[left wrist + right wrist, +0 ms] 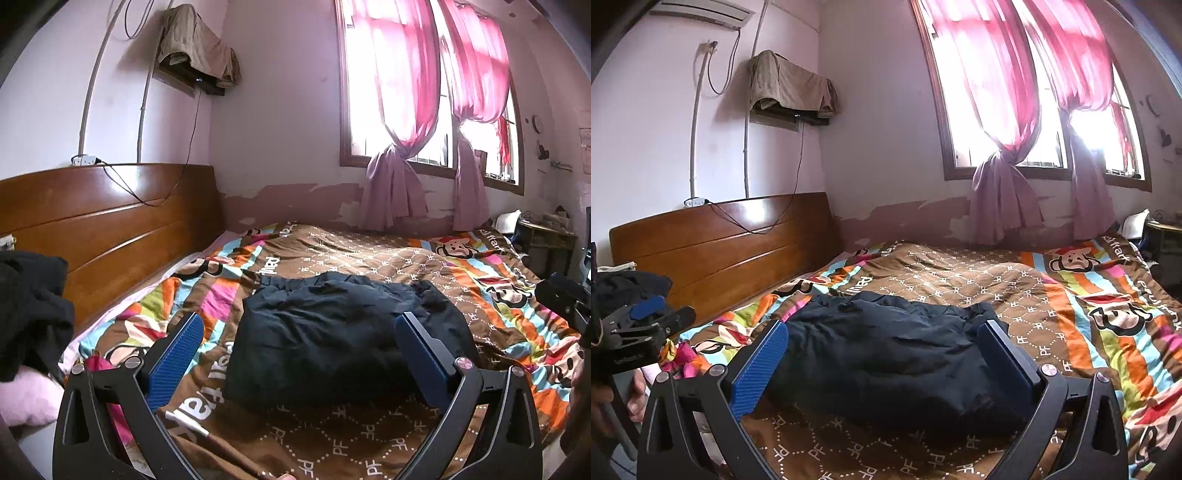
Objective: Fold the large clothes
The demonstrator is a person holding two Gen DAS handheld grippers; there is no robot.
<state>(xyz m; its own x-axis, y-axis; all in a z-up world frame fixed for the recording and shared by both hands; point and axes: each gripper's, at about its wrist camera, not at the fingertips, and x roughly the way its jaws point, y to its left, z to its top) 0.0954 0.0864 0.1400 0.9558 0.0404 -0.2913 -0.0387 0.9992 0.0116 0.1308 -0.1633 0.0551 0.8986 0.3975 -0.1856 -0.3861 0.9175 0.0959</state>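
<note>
- A dark navy garment [332, 332], padded and bunched, lies roughly folded in the middle of the bed, on top of a patterned quilt [369, 254].
- The quilt is brown with a "PF" print in its centre and has bright stripes and cartoon monkey faces along its borders.
- The left gripper [301, 325] hovers over the near edge of the bed with its jaws spread wide and nothing between them; the garment shows through the gap, lying beyond the blue ribbed pads [177, 362].
- The right gripper [886, 332] hangs likewise above the quilt, jaws wide apart and empty, with the navy garment framed between its two fingers but not touched by them.
- In the right wrist view the left gripper appears at the left edge, held in a hand [635, 387], beside a dark heap of clothing [628, 284] near the headboard.
- In the left wrist view the same black heap of clothing sits at the left edge, above something pale pink [26, 395] whose kind cannot be told.
- A bright pink cloth [679, 358] lies crumpled on the quilt's near left corner.
- The wooden headboard [110, 221] stands against the pink wall, with a white power strip [85, 160] and a black cable on its top.
- A brownish cloth [790, 83] drapes over a wall-mounted shelf above the headboard.
- Pink curtains [399, 92], knotted at mid height, hang before a bright window [1045, 147] beyond the bed.
- The wall paint below the window is peeling.
</note>
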